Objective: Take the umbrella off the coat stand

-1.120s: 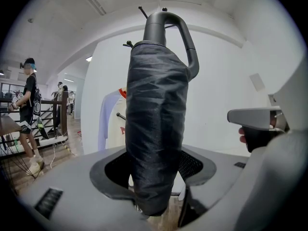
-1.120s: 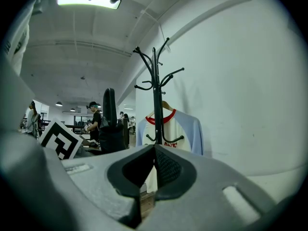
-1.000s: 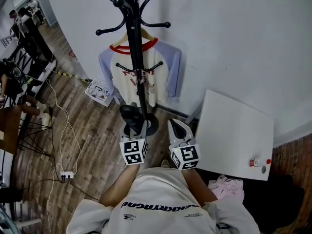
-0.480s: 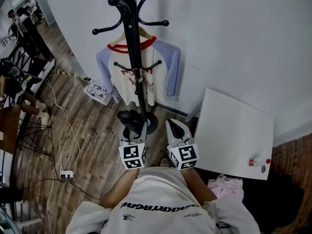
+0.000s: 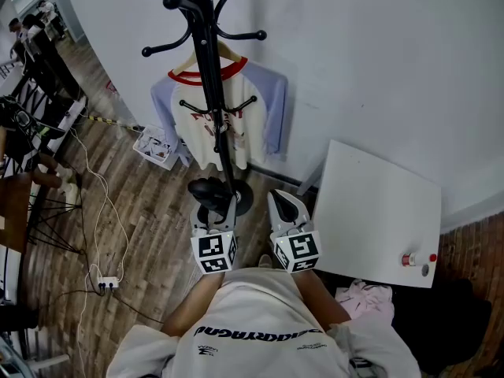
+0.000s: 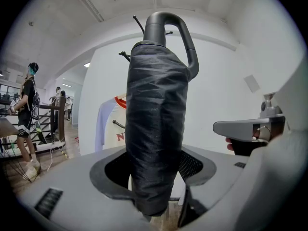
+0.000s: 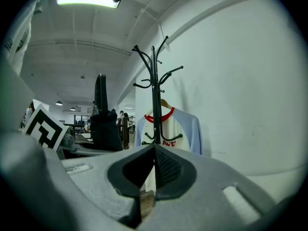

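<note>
White wall (image 5: pixel 378 69) ahead, my left tool (image 5: pixel 213 213) pinches the umbrella (image 6: pixel 156 129) mid-cloth, likely light and squashy; right tool (image 7: pixel 154 153) pressed together.

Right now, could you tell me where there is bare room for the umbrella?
The white table is bare save small items at its near right corner. The floor left of the coat stand is crowded with cables.

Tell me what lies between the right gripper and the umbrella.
Nothing: the left gripper view shows only white wall behind the gap between the black umbrella, held by the left gripper, and the right gripper.
</note>
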Motion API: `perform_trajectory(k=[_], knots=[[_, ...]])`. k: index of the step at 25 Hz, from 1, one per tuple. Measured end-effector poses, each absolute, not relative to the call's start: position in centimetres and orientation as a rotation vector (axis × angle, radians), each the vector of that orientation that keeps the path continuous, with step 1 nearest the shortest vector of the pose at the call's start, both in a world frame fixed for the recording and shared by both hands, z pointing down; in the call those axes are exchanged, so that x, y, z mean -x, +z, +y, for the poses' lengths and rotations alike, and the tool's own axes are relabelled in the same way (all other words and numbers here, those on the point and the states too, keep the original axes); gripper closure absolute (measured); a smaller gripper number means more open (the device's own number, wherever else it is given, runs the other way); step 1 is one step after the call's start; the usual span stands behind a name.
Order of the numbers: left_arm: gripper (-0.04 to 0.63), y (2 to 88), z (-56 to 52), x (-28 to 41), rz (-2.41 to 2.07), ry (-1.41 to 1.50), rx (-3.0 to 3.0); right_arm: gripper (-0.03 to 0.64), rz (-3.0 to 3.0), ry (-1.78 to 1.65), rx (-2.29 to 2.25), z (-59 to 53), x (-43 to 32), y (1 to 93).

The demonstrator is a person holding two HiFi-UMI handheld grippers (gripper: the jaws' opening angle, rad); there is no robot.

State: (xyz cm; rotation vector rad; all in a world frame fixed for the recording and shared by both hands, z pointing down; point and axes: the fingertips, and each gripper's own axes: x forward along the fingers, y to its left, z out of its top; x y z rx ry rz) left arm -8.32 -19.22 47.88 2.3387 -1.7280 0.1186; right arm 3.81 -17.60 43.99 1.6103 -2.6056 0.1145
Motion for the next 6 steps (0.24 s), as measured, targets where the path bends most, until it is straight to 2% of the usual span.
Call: perform_trajectory(k=[6], knots=[[0.336, 47.64, -19.12, 7.78, -1.725, 0.116, -2.35, 0.618, -2.613, 0.111, -1.609, -17.57, -3.99, 43.89]])
